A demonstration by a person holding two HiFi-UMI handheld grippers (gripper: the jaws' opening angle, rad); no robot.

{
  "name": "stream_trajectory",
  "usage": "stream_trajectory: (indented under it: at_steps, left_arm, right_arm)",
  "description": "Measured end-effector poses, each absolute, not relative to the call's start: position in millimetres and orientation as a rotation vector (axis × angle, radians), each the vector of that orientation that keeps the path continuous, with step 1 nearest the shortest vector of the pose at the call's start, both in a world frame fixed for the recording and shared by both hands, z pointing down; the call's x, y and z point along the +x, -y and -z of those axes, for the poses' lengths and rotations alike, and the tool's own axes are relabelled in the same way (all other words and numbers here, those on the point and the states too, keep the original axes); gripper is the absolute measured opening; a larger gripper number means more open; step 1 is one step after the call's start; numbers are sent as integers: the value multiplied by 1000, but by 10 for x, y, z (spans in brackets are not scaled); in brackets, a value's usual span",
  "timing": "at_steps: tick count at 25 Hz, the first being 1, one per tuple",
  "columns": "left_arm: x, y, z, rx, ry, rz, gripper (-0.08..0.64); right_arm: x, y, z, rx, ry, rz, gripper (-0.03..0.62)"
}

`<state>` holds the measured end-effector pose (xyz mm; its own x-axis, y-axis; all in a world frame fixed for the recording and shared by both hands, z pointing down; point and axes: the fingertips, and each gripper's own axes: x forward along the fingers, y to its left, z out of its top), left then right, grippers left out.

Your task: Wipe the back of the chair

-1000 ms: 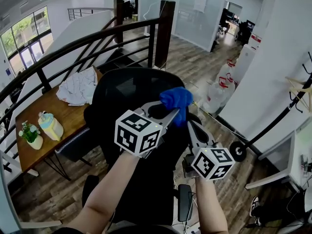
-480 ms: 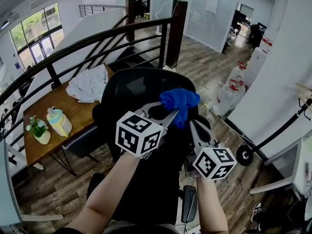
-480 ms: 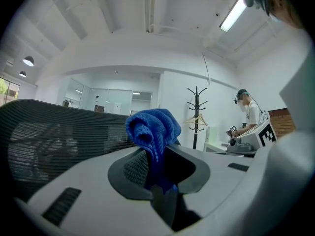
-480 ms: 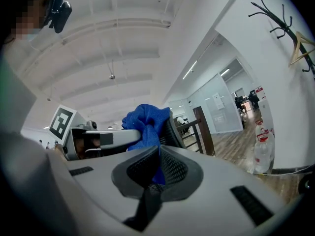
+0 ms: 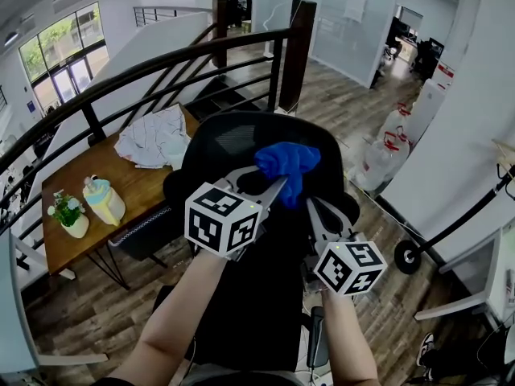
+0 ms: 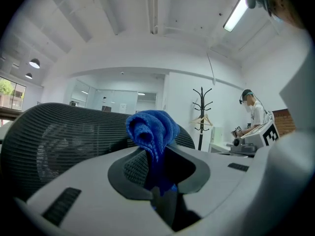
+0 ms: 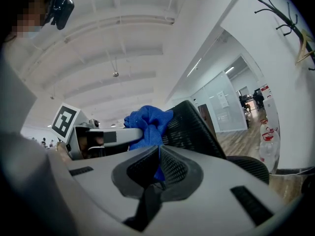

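Observation:
The black mesh chair (image 5: 233,139) faces away from me, its back rising just beyond both grippers. A bunched blue cloth (image 5: 287,163) sits against the upper right of the chair back. My left gripper (image 5: 273,185) is shut on the cloth, which bulges above its fingertips (image 6: 152,149) with the mesh back (image 6: 59,141) behind. My right gripper (image 5: 308,205) is close below and to the right. Its jaws meet at the tips (image 7: 158,150) with a strip of the cloth (image 7: 147,124) running down between them. The chair back (image 7: 197,127) lies just past it.
A black stair railing (image 5: 161,63) curves behind the chair. At left, a wooden table (image 5: 80,175) carries a white garment (image 5: 157,135), a pale bottle (image 5: 105,201) and a small potted plant (image 5: 71,215). Water jugs (image 5: 386,147) stand at right. A person (image 6: 253,114) works far off.
Both grippers and the cloth have drifted slightly left across the chair back. The grip on the cloth looks the same throughout.

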<state>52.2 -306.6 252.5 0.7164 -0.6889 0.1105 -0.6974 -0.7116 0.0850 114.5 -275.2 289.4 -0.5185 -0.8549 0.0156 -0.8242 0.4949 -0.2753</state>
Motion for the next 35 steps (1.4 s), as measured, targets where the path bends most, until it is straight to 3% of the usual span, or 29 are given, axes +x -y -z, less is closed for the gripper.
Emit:
stream_trajectory:
  at_steps: [35]
  left_arm:
    - [-1231,3037,-2438,2534,1618,-47,88]
  right_arm:
    - [-180,2590,-2803,-1213,-2851,350,30]
